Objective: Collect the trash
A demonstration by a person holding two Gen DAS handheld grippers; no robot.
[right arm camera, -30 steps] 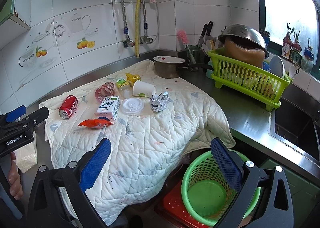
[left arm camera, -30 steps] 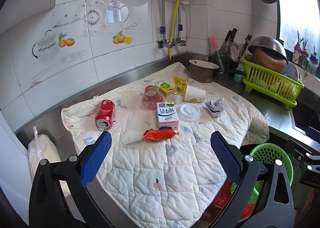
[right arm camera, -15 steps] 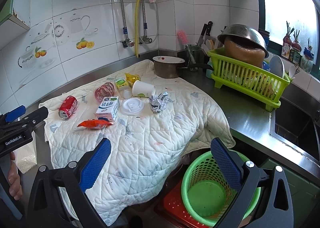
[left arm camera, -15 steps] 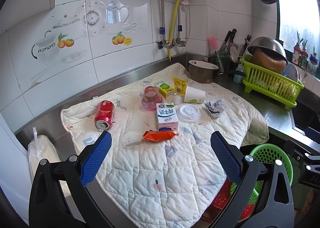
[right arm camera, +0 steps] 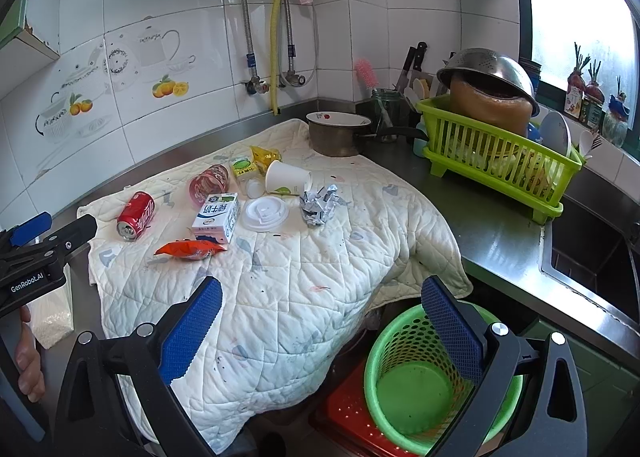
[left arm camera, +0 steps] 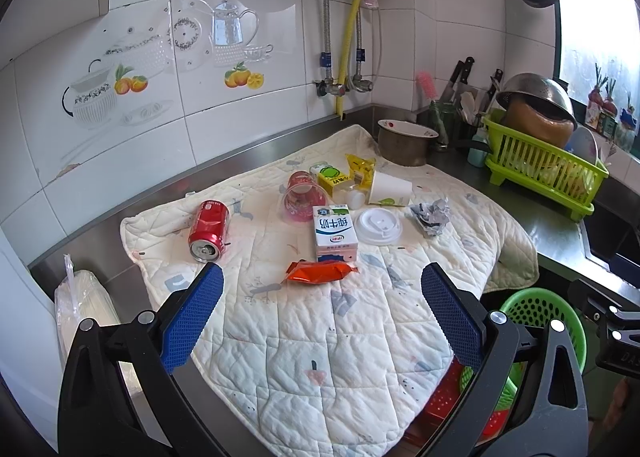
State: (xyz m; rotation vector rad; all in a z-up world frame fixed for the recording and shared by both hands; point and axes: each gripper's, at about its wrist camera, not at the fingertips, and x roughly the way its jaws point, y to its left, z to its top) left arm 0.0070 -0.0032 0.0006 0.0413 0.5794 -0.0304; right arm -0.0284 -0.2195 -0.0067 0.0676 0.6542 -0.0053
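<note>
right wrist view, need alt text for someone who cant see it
Open right tongs hover over a quilted cloth strewn with trash: red can, milk carton, orange wrapper, paper cup. An empty green basket sits below the counter edge.

Steel counter (right arm camera: 496,233) w/ quilted cloth (left arm camera: 320,329), pot (left arm camera: 404,145), green dish rack (right arm camera: 496,157), plastic bag (left arm camera: 80,313) on it.

Bright daylight from the window (right arm camera: 580,17) (blown out); edges perhaps fisheye-warped.
</note>
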